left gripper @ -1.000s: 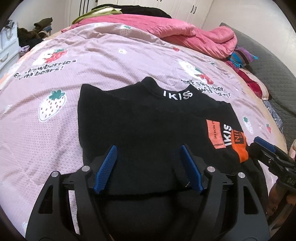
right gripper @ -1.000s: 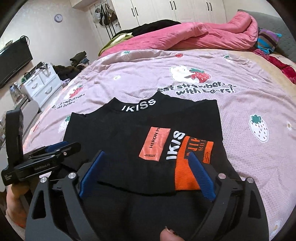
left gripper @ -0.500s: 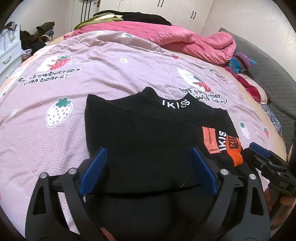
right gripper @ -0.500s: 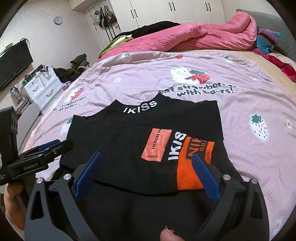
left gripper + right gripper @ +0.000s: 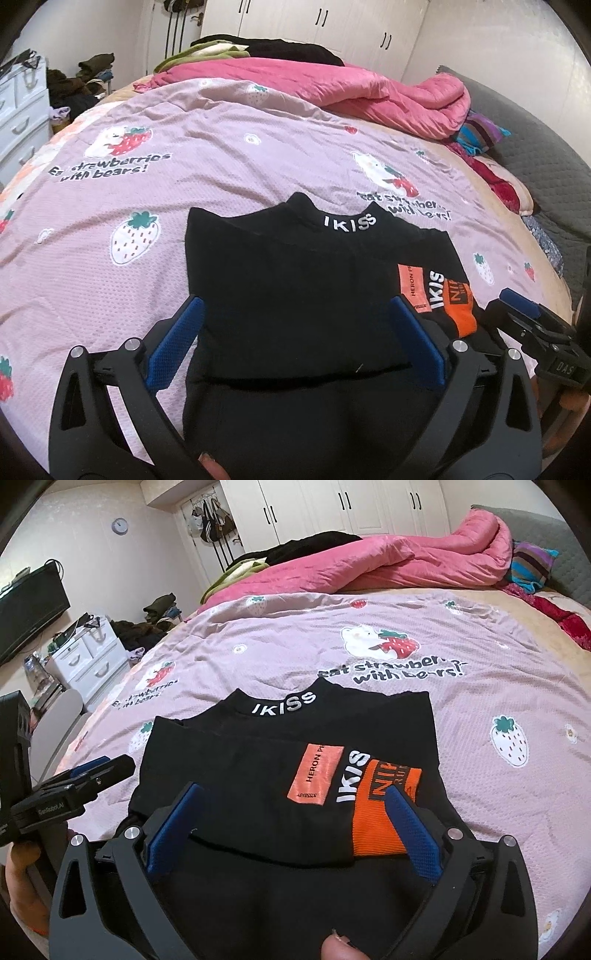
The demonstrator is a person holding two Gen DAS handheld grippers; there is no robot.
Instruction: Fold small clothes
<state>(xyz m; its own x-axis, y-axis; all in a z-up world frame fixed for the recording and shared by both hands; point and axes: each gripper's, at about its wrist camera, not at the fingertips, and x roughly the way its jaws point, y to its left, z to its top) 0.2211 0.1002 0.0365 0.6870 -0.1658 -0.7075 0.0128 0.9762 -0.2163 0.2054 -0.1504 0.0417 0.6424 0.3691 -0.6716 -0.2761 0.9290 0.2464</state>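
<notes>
A small black top with a white "IKISS" collar lies folded on the lilac strawberry bedspread. Its orange patches face up on the right side. My left gripper hovers over the top's near left part, jaws wide open, with only fabric below them. My right gripper stands open over the near right part, above the orange patches. Neither pair of blue pads presses on the cloth. Each gripper shows at the edge of the other's view: the left gripper and the right gripper.
A pink quilt and dark clothes are heaped at the bed's far side, striped and red cushions at the right. A white drawer unit and a television stand left of the bed.
Both grippers' jaws have spread wider, the left much more. The left gripper has lifted slightly away from the top. The top lies as before.
</notes>
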